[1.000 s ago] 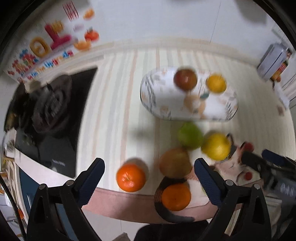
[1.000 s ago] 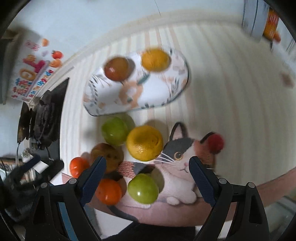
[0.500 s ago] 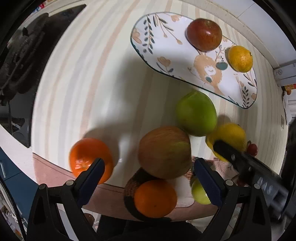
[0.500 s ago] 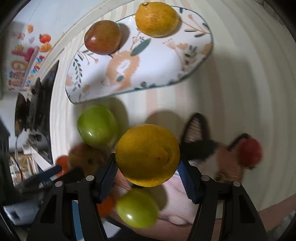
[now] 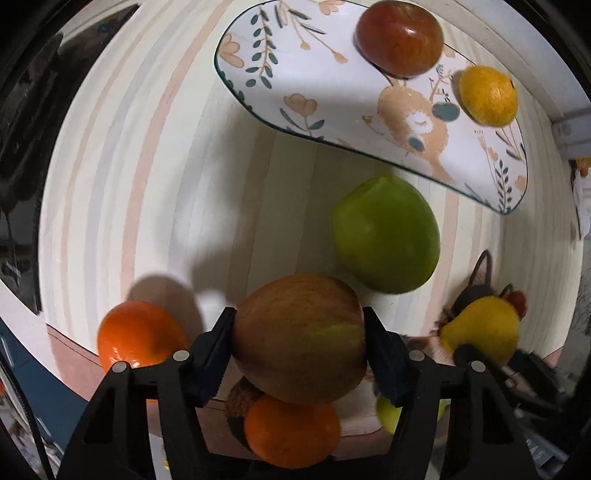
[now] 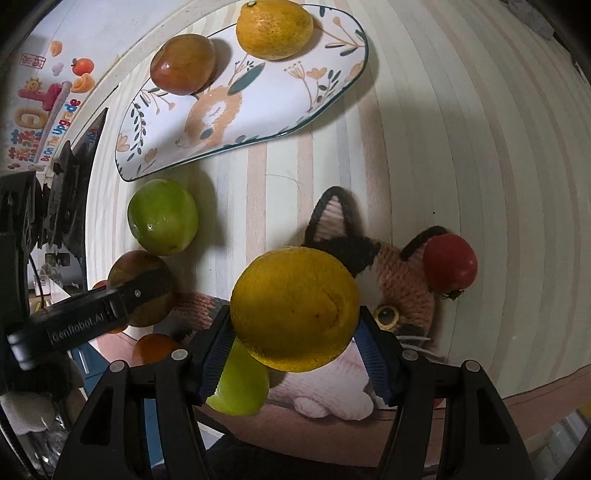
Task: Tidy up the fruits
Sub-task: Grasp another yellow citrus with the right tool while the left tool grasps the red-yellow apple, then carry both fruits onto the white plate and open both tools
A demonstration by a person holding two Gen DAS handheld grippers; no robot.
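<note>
My left gripper [image 5: 299,347] is shut on a brownish apple [image 5: 299,336] near the table's front edge. My right gripper [image 6: 295,332] is shut on a yellow orange [image 6: 295,308] above a knitted cat mat [image 6: 391,291]. A floral oval plate [image 5: 314,85] [image 6: 258,85] lies further back and holds a red apple [image 5: 399,37] [image 6: 183,62] and a small yellow orange [image 5: 487,94] [image 6: 275,27]. A green apple [image 5: 386,234] [image 6: 162,216] sits on the table between the plate and the grippers.
Two orange tangerines [image 5: 140,334] [image 5: 291,434] lie at the front edge. A small green fruit [image 6: 240,384] and a red tomato [image 6: 448,260] rest on the cat mat. A black stove [image 6: 66,192] stands to the left. The striped tabletop [image 6: 461,129] stretches right.
Both grippers have moved down and forward toward the fruit. The left has closed on the brownish apple. The right stays shut on the yellow orange.
</note>
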